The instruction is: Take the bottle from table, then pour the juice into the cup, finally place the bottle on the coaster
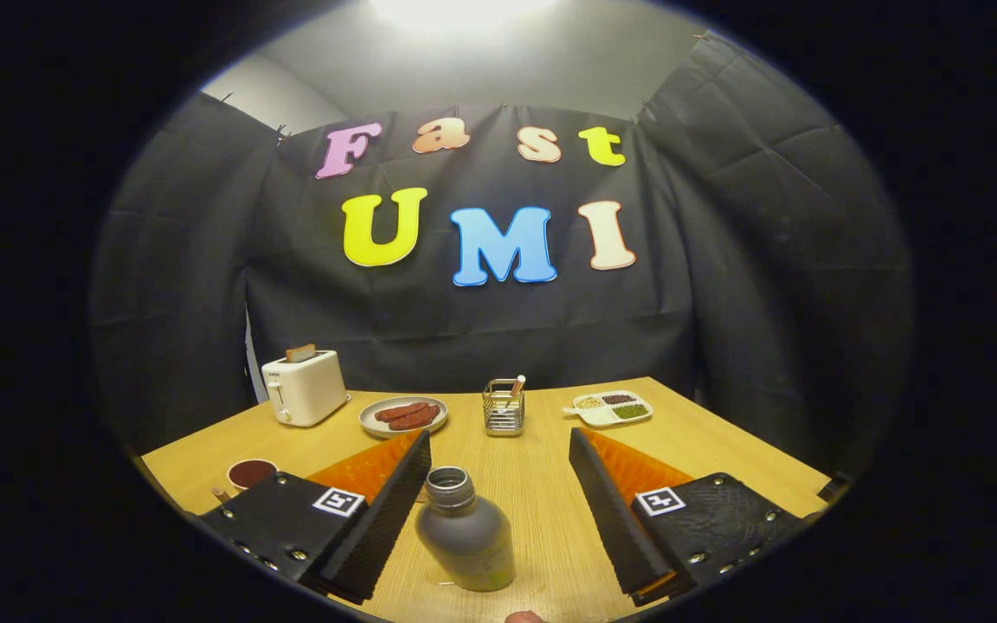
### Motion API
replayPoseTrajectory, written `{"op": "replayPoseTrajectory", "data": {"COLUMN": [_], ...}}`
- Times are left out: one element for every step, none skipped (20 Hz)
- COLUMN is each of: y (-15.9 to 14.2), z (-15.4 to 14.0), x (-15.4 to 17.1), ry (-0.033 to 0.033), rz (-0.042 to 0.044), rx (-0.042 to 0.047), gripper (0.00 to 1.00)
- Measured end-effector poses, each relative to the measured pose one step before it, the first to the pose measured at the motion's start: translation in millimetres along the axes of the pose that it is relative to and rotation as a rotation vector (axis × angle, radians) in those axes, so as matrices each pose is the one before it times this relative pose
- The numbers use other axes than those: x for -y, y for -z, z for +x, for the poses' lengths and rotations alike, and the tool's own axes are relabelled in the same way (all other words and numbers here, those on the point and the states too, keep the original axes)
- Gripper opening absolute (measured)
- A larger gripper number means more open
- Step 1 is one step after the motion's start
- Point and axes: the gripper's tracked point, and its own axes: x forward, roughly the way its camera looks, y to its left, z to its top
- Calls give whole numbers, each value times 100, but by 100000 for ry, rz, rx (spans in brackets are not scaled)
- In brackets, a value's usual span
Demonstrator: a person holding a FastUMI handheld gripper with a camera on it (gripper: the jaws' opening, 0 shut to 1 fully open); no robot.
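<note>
A grey bottle (466, 535) with an open neck stands upright on the wooden table (533, 459), between my two fingers and closer to the left one. My gripper (498, 446) is open, with a wide gap on the bottle's right side; neither finger presses on it. A white cup (250, 474) with dark liquid inside sits on the table to the left, beside the left finger. I cannot make out the coaster.
Along the back of the table stand a white toaster (304, 387), a plate of sausages (403, 416), a wire holder (504, 407) and a divided tray of grains (609, 407). Black cloth walls close off the booth behind.
</note>
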Motion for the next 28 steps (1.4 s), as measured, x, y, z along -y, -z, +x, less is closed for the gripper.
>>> {"op": "replayPoseTrajectory", "data": {"y": [668,186,311,17,176,372,557,371,411,312,643,568,665,504,485,379,582,471,611,495,618,441,558,319,387,286,376,266], "z": [218,143,-31,10,111,148,151,91,0,77,47,50,-37,28,30,84,67,61,39,94,33,41,73,37,-49,78,83,99], "x": [51,-131,-198,-259,-26,-85,-150,-176,-241,-135,-96,-120,-162,-156,-109,-93,-71,25,23,81,-4,66,-56,72,13,-31,-92,-60], "ry": [-271,-904,-923,-1178,-548,-501,-602,-726,-701,-369,-297,-337,-506,-452,-203,-251,-175,-22,136,378,113,-99,-26,109,139,-42,-252,-289], "rz": [310,-299,-49,-194,-271,-106,125,264,86,-394,-657,-702,-574,-459,-399,-351,-300,-160,165,340,447,629,403,156,85,111,-116,-253], "rx": [-448,-1118,-821,362,-222,-1117,-1219,-988,-679,-871,-1301,-1534,-1472,-1346,-924,-1024,-1225,-1177,-1215,-1245,-1485,-1380,-1207,-900,-737,-787,-743,-772], "gripper": [99,99,99,99,99,99,99,99,99,99,99,99,99,99,99,99,99,99,100,100,100,99,99,100,100,100,100,100]}}
